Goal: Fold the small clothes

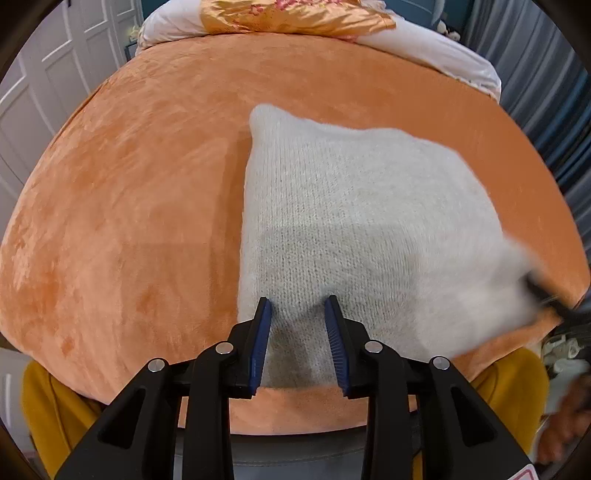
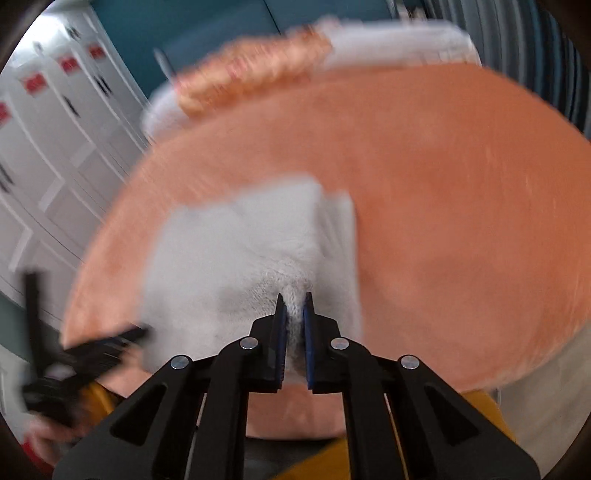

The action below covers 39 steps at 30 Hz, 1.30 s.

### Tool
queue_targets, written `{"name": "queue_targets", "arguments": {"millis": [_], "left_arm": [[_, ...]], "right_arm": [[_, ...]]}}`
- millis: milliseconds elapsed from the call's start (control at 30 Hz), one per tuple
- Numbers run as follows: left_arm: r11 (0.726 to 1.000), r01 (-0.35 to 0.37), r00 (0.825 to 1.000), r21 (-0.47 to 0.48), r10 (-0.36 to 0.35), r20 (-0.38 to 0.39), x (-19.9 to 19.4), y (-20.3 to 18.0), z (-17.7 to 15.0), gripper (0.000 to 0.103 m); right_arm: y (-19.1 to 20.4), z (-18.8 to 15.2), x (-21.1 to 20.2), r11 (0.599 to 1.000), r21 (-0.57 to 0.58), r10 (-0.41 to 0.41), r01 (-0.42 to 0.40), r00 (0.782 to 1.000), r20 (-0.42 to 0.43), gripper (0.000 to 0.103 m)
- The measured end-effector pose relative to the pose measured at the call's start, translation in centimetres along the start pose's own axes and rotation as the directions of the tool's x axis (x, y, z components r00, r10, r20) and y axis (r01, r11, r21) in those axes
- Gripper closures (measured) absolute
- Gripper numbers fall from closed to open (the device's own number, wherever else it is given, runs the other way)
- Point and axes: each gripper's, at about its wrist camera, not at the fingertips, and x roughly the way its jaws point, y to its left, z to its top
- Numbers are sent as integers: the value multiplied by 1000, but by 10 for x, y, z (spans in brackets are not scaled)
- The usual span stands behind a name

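Left claw (image 1: 297, 306): opened wide, nothing held, over the near edge of the knit (image 1: 354, 221).
Right claw (image 2: 294, 306): clenched on the knit's right corner.
Bed (image 1: 129, 221): under the knit.

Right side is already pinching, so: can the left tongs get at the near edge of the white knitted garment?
Probably yes: the open left tongs hang right above the white knitted garment, with nothing between.

Count on inspection: one grey knitted garment (image 1: 354, 221), one orange bed (image 1: 129, 221), two tongs (image 1: 298, 325) (image 2: 293, 325), one patterned pillow (image 1: 295, 14).
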Motion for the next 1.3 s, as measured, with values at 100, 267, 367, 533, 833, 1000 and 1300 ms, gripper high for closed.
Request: {"name": "queue_targets", "arguments": {"millis": [100,267,367,533,833,1000,1300], "left_arm": [[999,-34,999,32,34,2,4,-2,-2,72],[997,-55,998,50,55,10,5,-6,-4,72],[997,-65,998,50,65,9,5,-8,-4,72],[996,-67,998,51,67,7,5,-9,-3,72],[996,-74,997,53,74,1,7,-8,-4,68],[997,-67,997,31,68,-20,10,-6,-2,59],[988,64,994,-143,-77,-84,-2,22,-3,34]], "right_arm": [[-25,-21,44,991,125,62,-46,990,-129,96],[-8,-9,12,996,82,27,-20,996,-82,89],[11,2,-15,1000,17,2,-2,1000,10,89],[24,22,1,999,-48,-17,17,1000,-3,92],[37,29,38,992,-93,-90,83,993,-71,94],[28,19,70,980,-143,-157,136,977,-143,96],[9,18,1,998,-11,-58,58,998,-14,27]]}}
